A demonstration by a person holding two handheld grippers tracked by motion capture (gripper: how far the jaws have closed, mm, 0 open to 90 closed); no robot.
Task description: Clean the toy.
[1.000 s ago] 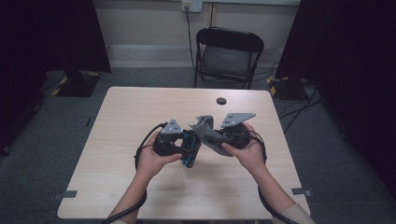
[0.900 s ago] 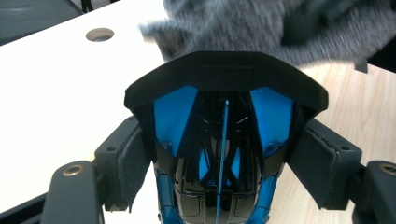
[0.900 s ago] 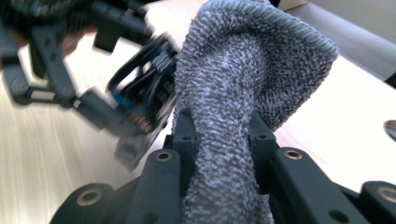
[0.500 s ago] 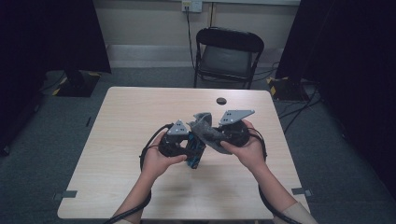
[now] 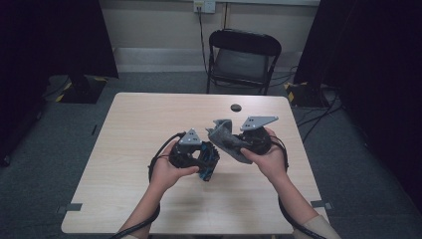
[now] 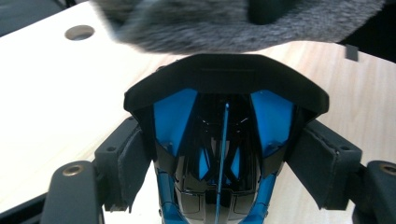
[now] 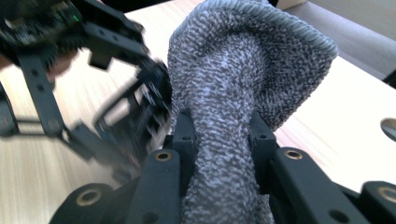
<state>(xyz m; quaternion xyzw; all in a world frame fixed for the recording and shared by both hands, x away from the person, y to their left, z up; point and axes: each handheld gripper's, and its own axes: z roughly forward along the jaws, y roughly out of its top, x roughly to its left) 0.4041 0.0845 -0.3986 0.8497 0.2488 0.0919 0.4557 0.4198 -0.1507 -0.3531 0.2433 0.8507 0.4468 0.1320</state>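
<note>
Both grippers have shifted slightly: left gripper [image 5: 201, 160] clamps the blue-black holder [image 6: 219, 154], right gripper [image 7: 219, 135] pinches the grey sock [image 7: 233, 93] — its limp cuff could miss the holder's rim.

Recording lab: black curtains [image 5: 59, 35], bare table [image 5: 149, 114], folding chair [image 5: 242, 57], floor cables [image 5: 318, 117].

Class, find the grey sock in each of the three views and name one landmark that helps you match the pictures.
High view: the grey sock sits right of centre, held over the table by the right gripper.
Left gripper view: it runs as a blurred grey band along the top edge.
Right gripper view: it rises through the centre, pinched between the black jaws.
Shared landmark: the round hole in the tabletop.
</note>
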